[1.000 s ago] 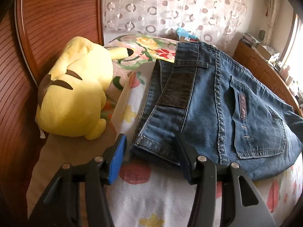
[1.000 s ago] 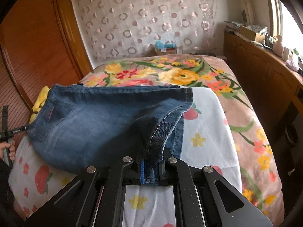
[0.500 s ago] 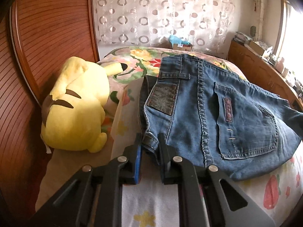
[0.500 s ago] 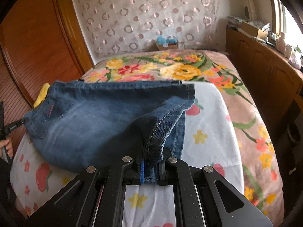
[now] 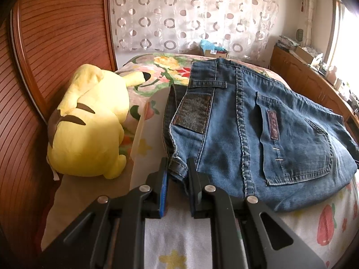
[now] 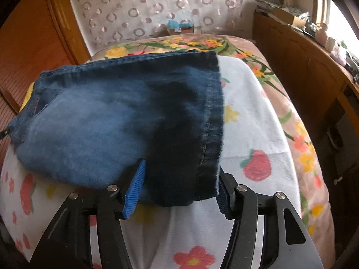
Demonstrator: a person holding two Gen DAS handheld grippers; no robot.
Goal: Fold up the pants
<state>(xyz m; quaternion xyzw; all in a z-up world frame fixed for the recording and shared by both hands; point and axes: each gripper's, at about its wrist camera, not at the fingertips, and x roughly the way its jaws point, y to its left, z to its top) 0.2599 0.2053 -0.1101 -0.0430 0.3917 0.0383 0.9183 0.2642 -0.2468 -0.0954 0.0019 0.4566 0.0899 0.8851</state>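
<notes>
Pants (image 5: pixel 258 130) lie folded on the bed beside the yellow plush (image 5: pixel 89 125); right gripper (image 6: pixel 177 192) fingers have just spread, releasing the hem; left gripper (image 5: pixel 177 188) stays clamped on the waistband; fold laid

Each camera sits low behind its own gripper and looks forward along the two fingers, close above the bed. The left wrist view looks from the waistband end of the jeans (image 5: pixel 258 130), past the left gripper (image 5: pixel 177 174), toward the curtain (image 5: pixel 190 15); a yellow plush toy (image 5: pixel 89 125) lies at its left. The right wrist view looks from the hem end, past the right gripper (image 6: pixel 179 188), to the same curtain (image 6: pixel 157 6). Both views share the jeans (image 6: pixel 107 121), the white fruit-print blanket (image 6: pixel 251 116) and the wooden cabinets (image 6: pixel 298 67) at the right.
</notes>
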